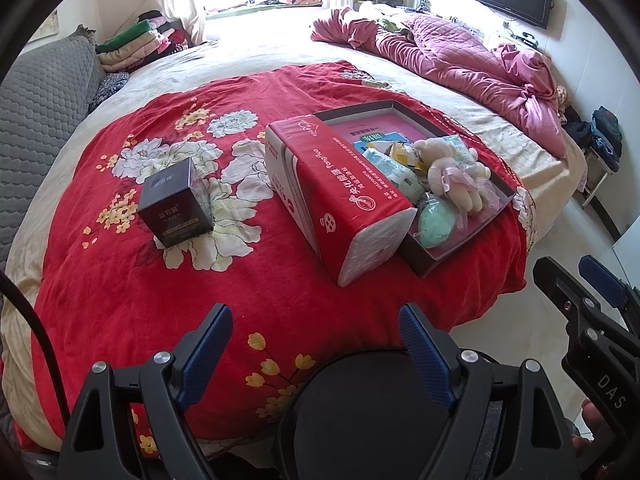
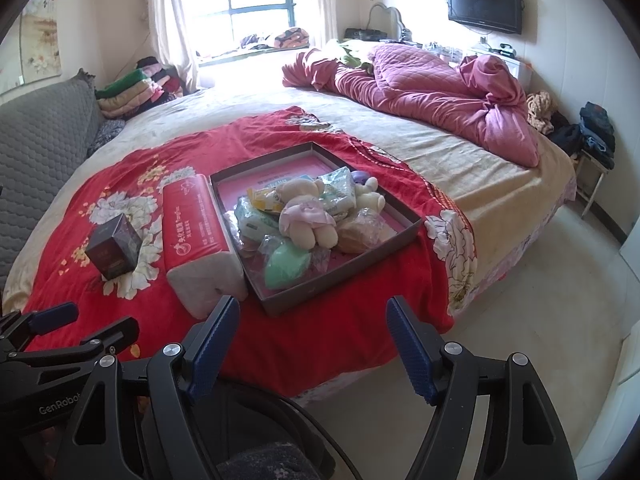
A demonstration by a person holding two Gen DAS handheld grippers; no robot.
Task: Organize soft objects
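Two black hand-held grippers with blue ribbed pads hang above the near edge of a wide bed, both spread wide with nothing between their pads: the left hand-held gripper points down over the red floral blanket that covers the near part of the bed, and the right hand-held gripper hovers just short of a shallow grey cardboard tray with a pink lining. That tray lies flat on the blanket and holds the soft things in a loose heap: a cream plush bear with a pink bow on top, a smaller cream plush toy behind it near the tray's far right side, a mint-green sponge in clear wrap in the near corner, a tan sponge in clear wrap beside the bear, and several pale green and yellow soft packets towards the back. A long red-wrapped pack of tissues lies touching the tray's left wall, one white end facing the cameras. Well to its left, apart from both, a small dark cube-shaped box with gold lettering stands upright on a white flower of the blanket. A crumpled pink quilt is bunched on the far right of the bed.
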